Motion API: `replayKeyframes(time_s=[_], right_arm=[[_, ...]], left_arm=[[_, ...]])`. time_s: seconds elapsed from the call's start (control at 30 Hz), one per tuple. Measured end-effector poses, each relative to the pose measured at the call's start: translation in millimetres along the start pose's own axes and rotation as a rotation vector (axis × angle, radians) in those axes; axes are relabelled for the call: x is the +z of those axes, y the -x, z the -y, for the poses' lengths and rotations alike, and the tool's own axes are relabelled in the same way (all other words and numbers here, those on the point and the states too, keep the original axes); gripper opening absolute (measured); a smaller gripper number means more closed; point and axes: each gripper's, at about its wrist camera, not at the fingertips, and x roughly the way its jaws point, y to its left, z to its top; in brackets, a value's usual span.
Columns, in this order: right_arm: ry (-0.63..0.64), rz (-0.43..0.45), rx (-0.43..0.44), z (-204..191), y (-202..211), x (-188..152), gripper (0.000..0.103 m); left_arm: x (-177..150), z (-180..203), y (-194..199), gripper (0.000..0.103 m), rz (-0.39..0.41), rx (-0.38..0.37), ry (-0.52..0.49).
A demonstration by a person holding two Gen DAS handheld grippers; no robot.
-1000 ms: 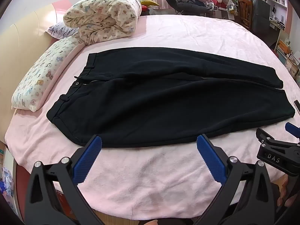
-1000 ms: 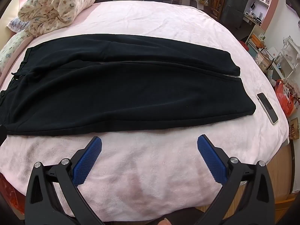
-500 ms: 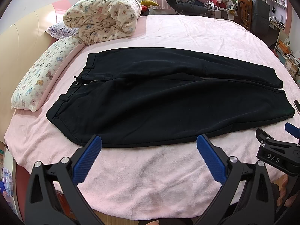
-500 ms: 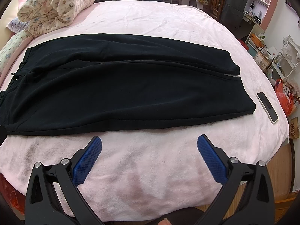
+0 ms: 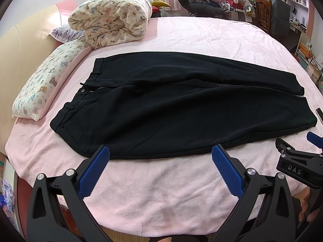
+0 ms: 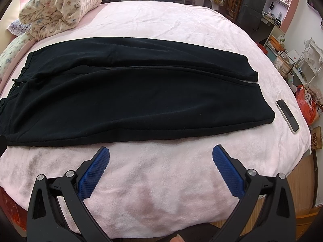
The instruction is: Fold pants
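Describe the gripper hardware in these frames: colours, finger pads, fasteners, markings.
Both the left gripper and the right gripper have black plastic linkage arms with silver round fasteners, and blue fingers with a knurled, ridged grip face. In the left wrist view the right gripper's body carries white "DAS" lettering.

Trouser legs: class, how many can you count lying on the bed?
2. The near leg lies closest to the tongs; the far leg lies flat right behind it, side by side on the pink bed.

The pants (image 5: 181, 109) are matt black cloth. The pink blanket (image 6: 161, 191) under them looks like soft, fuzzy fleece. At 3 o'clock, the phone (image 6: 287, 116) is glossy. The left gripper (image 5: 160, 171) has knurled blue pads (image 5: 93, 172), matt black plastic arms and shiny metal bolts (image 5: 69, 172).
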Motion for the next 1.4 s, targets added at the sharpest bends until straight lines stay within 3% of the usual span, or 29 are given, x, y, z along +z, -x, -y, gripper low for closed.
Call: replayKeyframes(time_s=[1.4], right_arm=[[-0.002,0.002,0.0,-0.5,1.1,-0.1,0.102]], left_arm=[[6.0,4.7,5.7,0.101,0.002,-0.003,0.0]])
